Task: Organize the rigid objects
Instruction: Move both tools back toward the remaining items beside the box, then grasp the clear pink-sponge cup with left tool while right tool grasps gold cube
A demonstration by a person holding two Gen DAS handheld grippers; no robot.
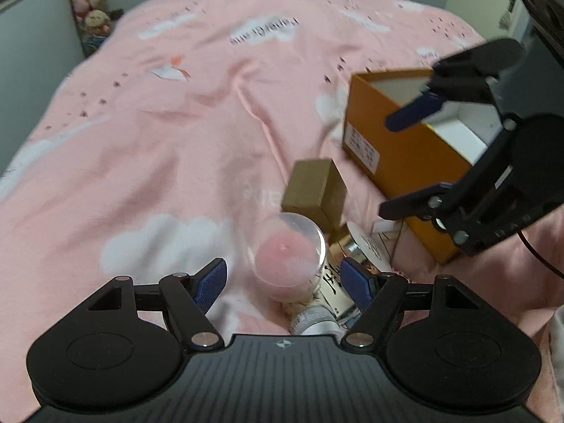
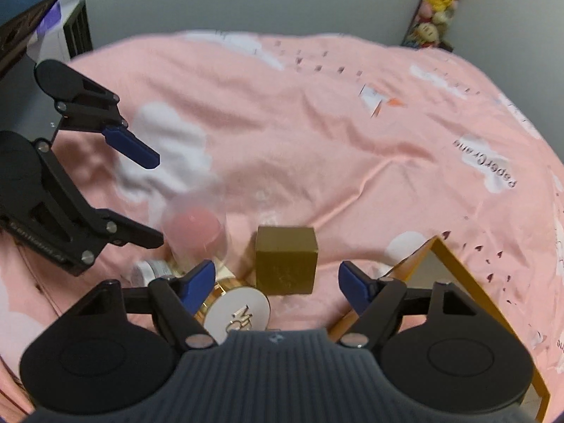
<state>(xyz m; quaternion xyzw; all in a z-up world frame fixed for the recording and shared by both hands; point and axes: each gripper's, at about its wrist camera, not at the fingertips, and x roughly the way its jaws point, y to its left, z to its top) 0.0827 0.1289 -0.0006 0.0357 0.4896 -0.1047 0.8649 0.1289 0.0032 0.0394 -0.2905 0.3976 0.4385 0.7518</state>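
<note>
**Both claws open over a cluster of small objects on a pink bed**

While both claws tilt down toward the pink bedspread (image 1: 141, 141), neither has hold of anything. From my left gripper (image 1: 283, 283), the blue-padded jaws stand wide apart, with a clear plastic cup (image 1: 290, 257) lying on its side between them, untouched as far as I can tell. At one o'clock from the cup sits a gold box (image 1: 315, 190); at three o'clock lies a round white-lidded tin (image 1: 366, 246). An open orange box (image 1: 405, 155) stands at two o'clock, white inside.

My right gripper (image 2: 275, 283) is likewise spread, empty. The gold box sits just past its tips at twelve o'clock, the white tin under its left finger at seven o'clock, the orange box at four o'clock.
</note>
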